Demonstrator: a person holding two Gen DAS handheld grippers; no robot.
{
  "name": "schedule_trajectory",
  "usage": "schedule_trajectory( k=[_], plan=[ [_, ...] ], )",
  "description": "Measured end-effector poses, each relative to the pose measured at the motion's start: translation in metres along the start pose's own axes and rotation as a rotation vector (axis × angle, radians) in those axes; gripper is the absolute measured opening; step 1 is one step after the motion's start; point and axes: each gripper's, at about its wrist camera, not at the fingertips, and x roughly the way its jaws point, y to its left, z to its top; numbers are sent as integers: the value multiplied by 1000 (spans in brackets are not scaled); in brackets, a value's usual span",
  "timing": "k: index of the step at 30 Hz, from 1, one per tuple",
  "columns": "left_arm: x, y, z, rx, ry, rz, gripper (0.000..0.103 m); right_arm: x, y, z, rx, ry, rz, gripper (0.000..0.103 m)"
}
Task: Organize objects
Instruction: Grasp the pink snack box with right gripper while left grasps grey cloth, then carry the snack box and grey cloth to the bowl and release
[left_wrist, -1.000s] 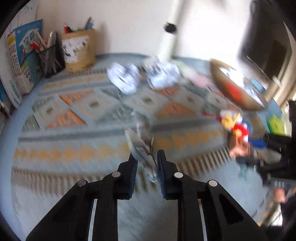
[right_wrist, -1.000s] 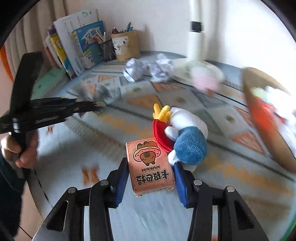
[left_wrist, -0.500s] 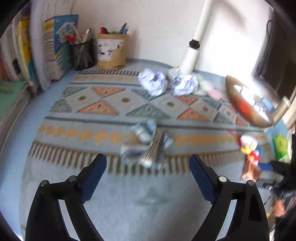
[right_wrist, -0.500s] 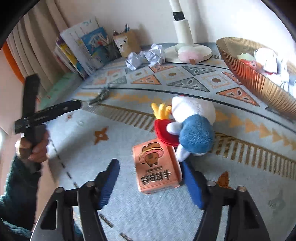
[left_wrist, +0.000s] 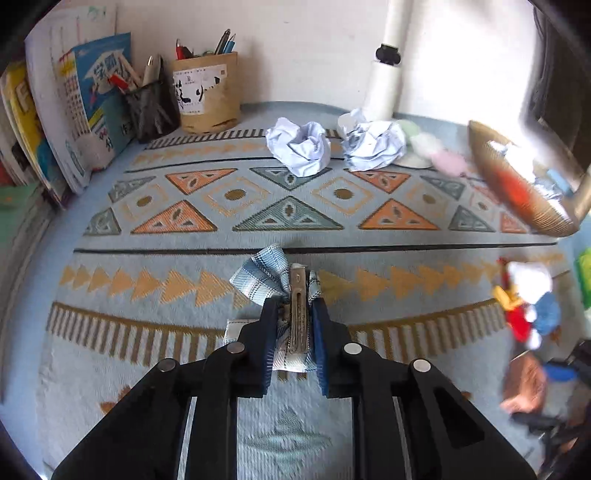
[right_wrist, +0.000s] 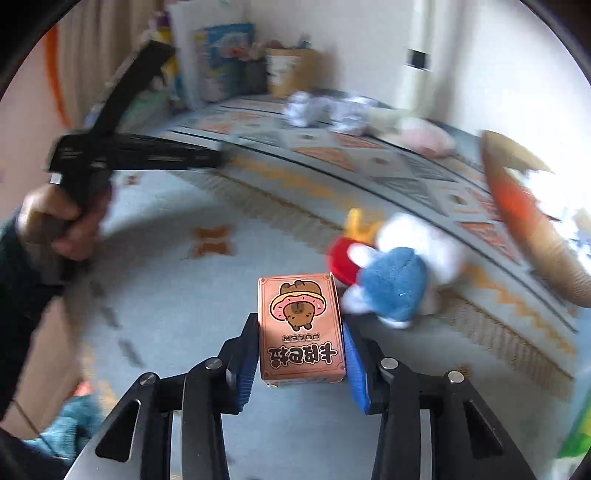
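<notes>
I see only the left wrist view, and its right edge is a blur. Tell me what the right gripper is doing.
Observer: The right gripper has just been closing, and its pads now clamp a pink card box.
Operator: Report what lies beside that box.
Observer: A plush toy lies to its right, apparently touching its far corner.
Operator: Describe the box's print.
Observer: A cartoon bear wearing a hat, with the lettering upside down to the camera.

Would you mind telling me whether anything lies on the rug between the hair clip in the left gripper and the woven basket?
Nothing visible does: the rug between the hair clip and the basket is bare.
</notes>
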Motion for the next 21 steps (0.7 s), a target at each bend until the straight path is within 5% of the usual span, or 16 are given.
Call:
schedule_trajectory(
  k=[5, 9, 14, 21],
  plan=[
    [-34, -3, 7, -39, -71, -65, 15, -25, 11, 15, 50, -94, 190, 40],
    [-57, -26, 19, -11, -129, -106, 15, -59, 1, 25, 99, -196, 216, 40],
    [-64, -81, 56, 67, -158, -211, 15, -98, -43, 23, 180, -256, 54, 40],
    [-49, -196, 139, 187, -217, -342, 15, -190, -165, 51, 410, -421, -336, 41]
  ],
)
